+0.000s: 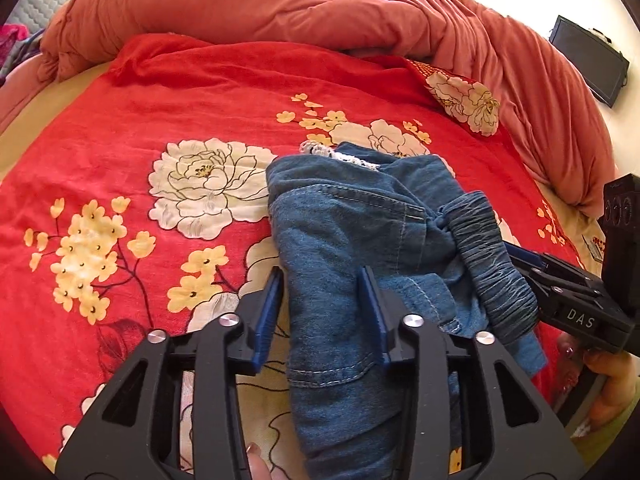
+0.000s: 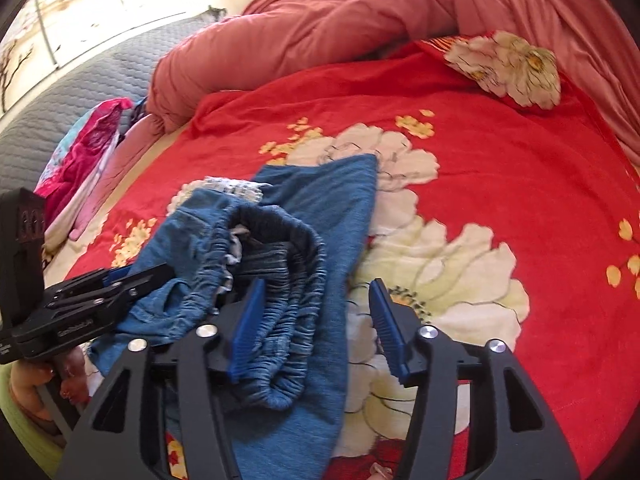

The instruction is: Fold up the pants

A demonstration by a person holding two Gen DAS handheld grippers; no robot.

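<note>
Your left tool [image 1: 322, 312] and right tool [image 2: 316, 328] both hang apart over the half-bunched pants [image 2: 280, 248] on the bed [image 2: 500, 184]; waistband unflattened, most folding remains.

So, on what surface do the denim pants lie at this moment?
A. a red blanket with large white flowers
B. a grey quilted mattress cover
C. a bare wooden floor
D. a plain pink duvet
A: the denim pants lie bunched on the red floral blanket, whose white flowers show around them; the pink duvet is heaped behind, apart from the pants.
</note>
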